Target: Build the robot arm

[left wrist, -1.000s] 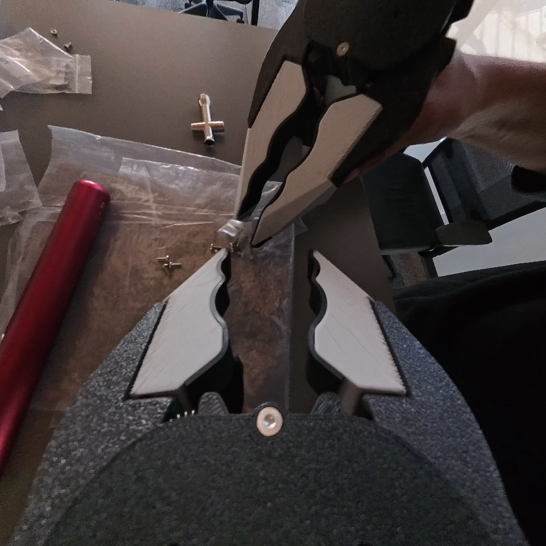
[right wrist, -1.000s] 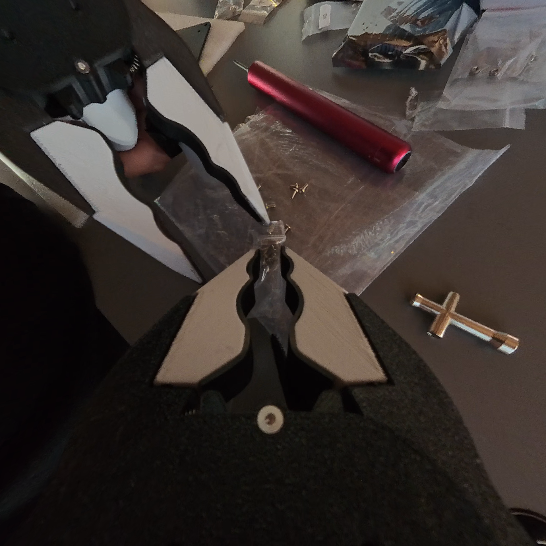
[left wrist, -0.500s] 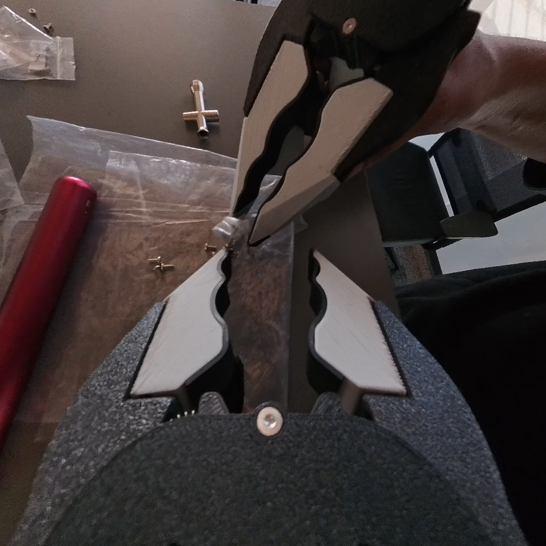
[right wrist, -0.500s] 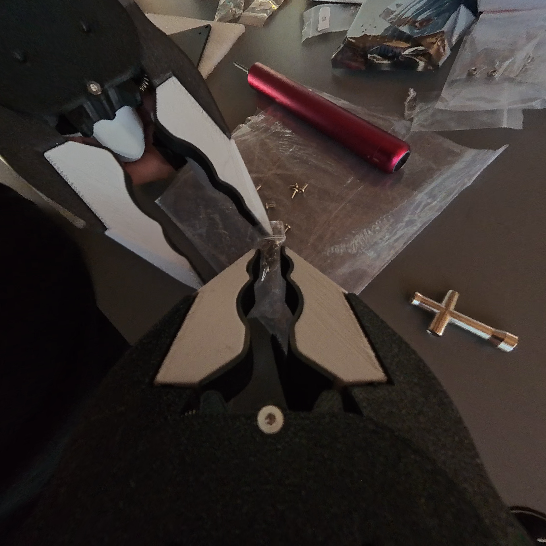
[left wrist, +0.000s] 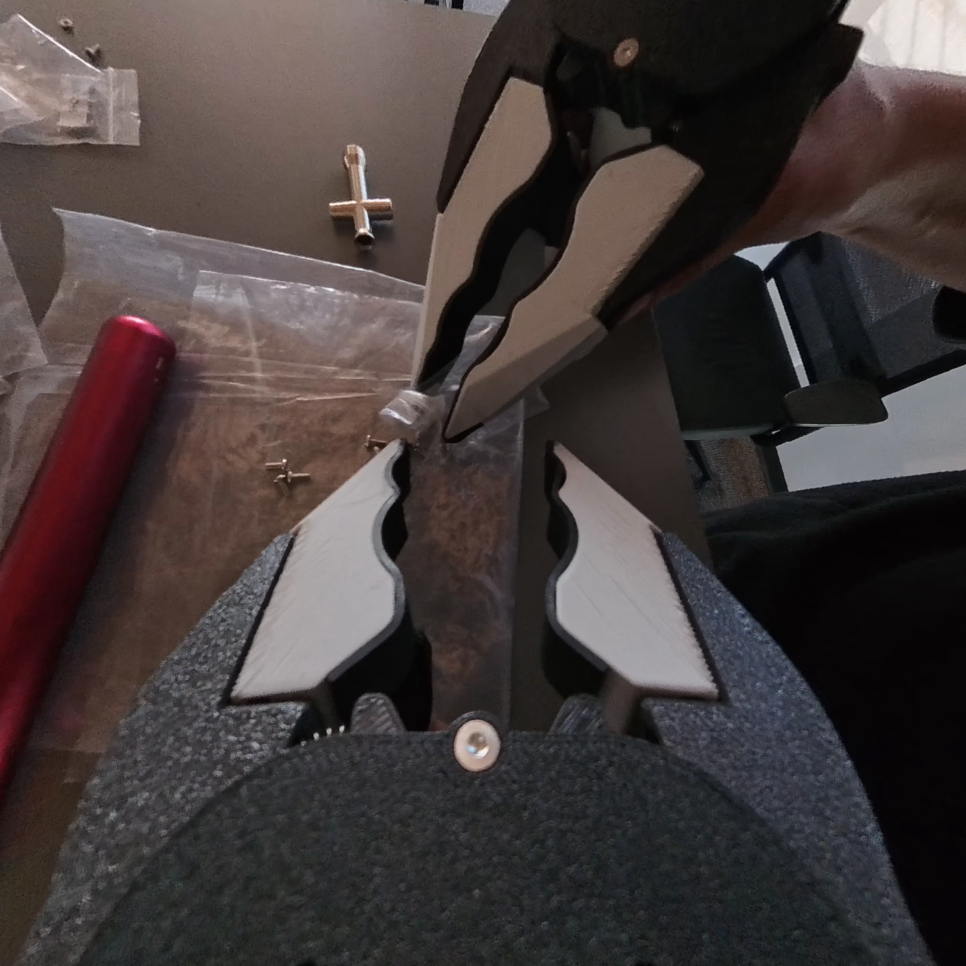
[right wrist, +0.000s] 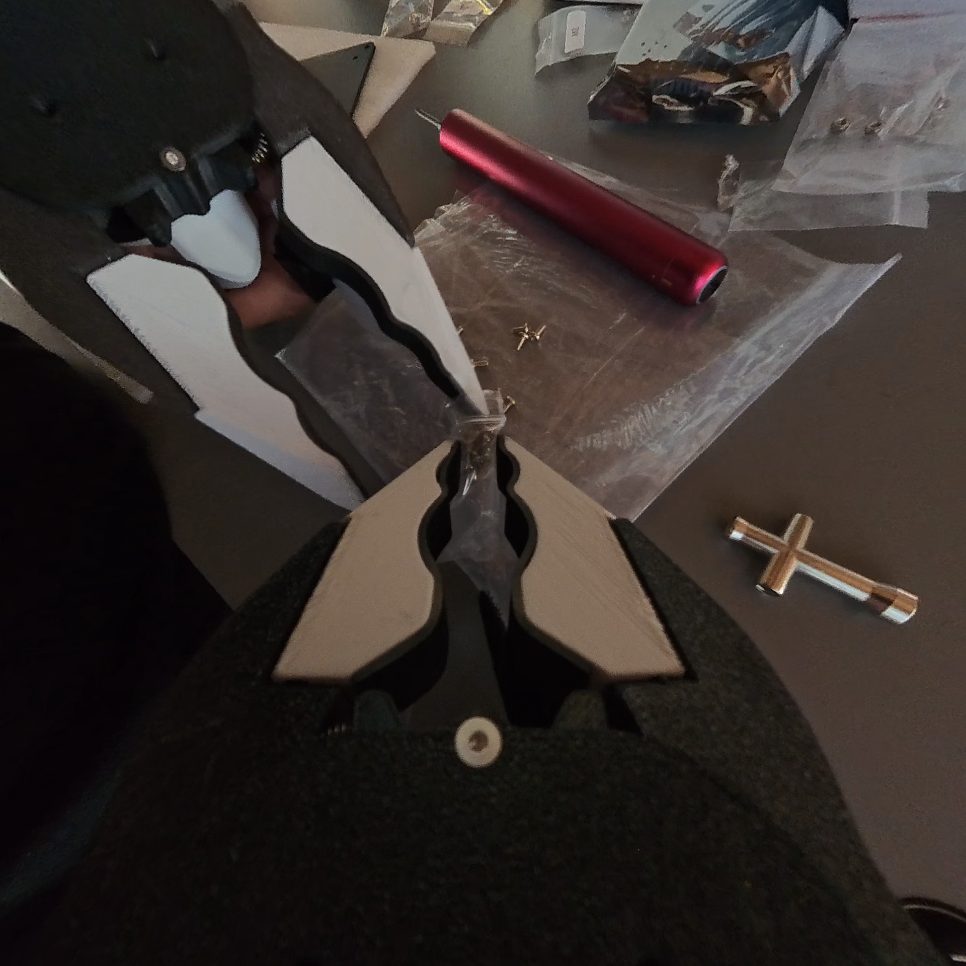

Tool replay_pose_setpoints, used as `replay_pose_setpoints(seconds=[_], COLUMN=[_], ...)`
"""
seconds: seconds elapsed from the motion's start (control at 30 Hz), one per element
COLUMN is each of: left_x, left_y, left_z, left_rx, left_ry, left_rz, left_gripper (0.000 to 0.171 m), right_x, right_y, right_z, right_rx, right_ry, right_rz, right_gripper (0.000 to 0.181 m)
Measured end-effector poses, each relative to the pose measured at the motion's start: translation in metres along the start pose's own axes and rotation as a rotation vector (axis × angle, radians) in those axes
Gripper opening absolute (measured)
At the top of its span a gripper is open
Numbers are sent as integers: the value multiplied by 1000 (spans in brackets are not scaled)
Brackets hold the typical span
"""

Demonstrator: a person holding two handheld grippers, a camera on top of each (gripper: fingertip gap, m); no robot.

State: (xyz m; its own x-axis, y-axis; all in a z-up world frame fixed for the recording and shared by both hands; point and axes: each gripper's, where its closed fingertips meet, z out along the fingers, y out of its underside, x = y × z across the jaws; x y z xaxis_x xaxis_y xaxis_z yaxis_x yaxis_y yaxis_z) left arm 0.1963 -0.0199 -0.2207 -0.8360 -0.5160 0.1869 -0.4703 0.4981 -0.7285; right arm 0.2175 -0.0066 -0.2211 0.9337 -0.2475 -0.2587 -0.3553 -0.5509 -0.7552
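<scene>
The right tool [right wrist: 476,444] is nearly closed and pinches a small clear plastic bag [right wrist: 478,502] between its tips. The bag is crumpled and see-through. Tiny dark bits show inside it, but they are too small to name. Part of the bag is hidden between the fingers.

The left tool [left wrist: 475,447] is wide open and holds nothing. In the right wrist view, one of its tips sits right at the top end of the small bag. It is too close to tell if they touch. In the left wrist view, the right tool [left wrist: 436,413] comes down from above, with a knot of clear plastic at its tips.

Under both tools lies a big flat plastic sheet [right wrist: 653,355]. It is shiny and wrinkled. A few tiny gold screws [right wrist: 528,332] lie loose on it. A smooth red metal tube [right wrist: 580,206] rests across the far edge of the sheet, and its near end is cut off in the left wrist view.

A shiny silver cross-shaped wrench [right wrist: 820,567] lies on the dark brown worktop [right wrist: 836,418], apart from the sheet. More clear bags [right wrist: 857,151] and a crinkly silver bag [right wrist: 716,68] sit at the far side, partly cut off. A person's arm [left wrist: 878,157] holds the right tool. Both tools have rough black bodies and pale grey fingers with wavy inner edges.
</scene>
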Motion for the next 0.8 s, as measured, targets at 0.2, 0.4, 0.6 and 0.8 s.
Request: replay_pose_setpoints(seconds=[0.2, 0.4, 0.6, 0.8], left_x=[-3, -1, -5, -3], left_y=[1, 2, 5, 1], left_z=[-3, -5, -7, -7], left_rx=[0, 7, -3, 10], left_ry=[-2, 2, -25, -18], left_rz=[-13, -22, -15, -15], left_gripper=[52, 52, 52, 52], right_x=[1, 1, 1, 1], right_y=[0, 0, 1, 0], right_z=[-1, 0, 0, 0], right_rx=[5, -2, -2, 0], right_ry=[0, 1, 0, -1], right_rz=[7, 5, 7, 7], right_gripper=[12, 12, 12, 12])
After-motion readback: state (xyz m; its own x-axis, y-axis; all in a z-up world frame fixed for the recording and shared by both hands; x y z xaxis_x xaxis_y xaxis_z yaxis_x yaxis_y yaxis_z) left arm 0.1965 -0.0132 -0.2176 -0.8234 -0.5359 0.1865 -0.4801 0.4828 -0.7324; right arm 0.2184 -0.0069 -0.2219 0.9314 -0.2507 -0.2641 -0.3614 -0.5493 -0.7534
